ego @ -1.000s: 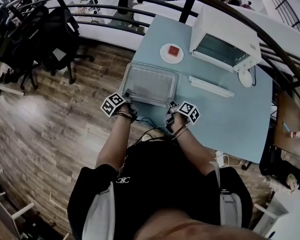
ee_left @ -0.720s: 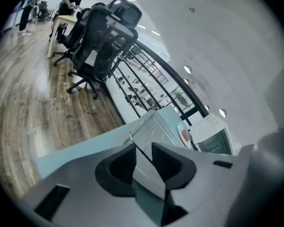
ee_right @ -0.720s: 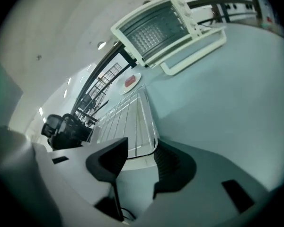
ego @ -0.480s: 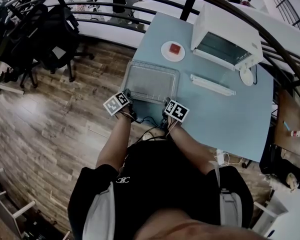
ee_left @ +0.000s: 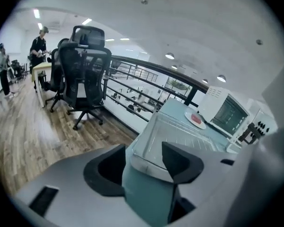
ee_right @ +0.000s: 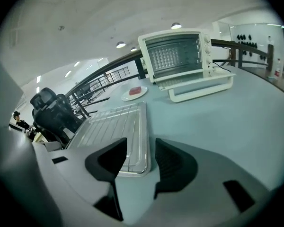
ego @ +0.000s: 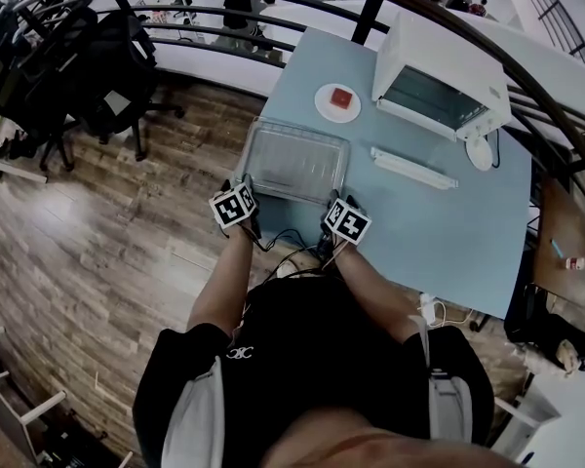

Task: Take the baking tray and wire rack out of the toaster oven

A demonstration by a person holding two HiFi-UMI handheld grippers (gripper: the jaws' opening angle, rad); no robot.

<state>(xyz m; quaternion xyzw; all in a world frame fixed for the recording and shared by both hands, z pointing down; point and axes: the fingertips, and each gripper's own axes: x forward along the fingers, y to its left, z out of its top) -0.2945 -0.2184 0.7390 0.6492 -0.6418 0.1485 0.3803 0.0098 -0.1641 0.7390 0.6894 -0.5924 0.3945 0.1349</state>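
Straddling baking tray [ego: 294,162] near corners: left gripper [ee_left: 143,148] jaws just opening wide, right gripper [ee_right: 141,143] jaws wide, just narrowing slightly; neither grips.

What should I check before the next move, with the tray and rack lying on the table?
1. Tray out of the oven, on the table: ok.
2. Wire rack out too: ok, lying in the tray.
3. Left gripper let go: ok, jaws just opened; tray corner between them, not gripped.
4. Right gripper let go: ok, jaws just opened, then eased in slightly; tray edge between them, not pressed.
5. Oven door shut: not ok, open.
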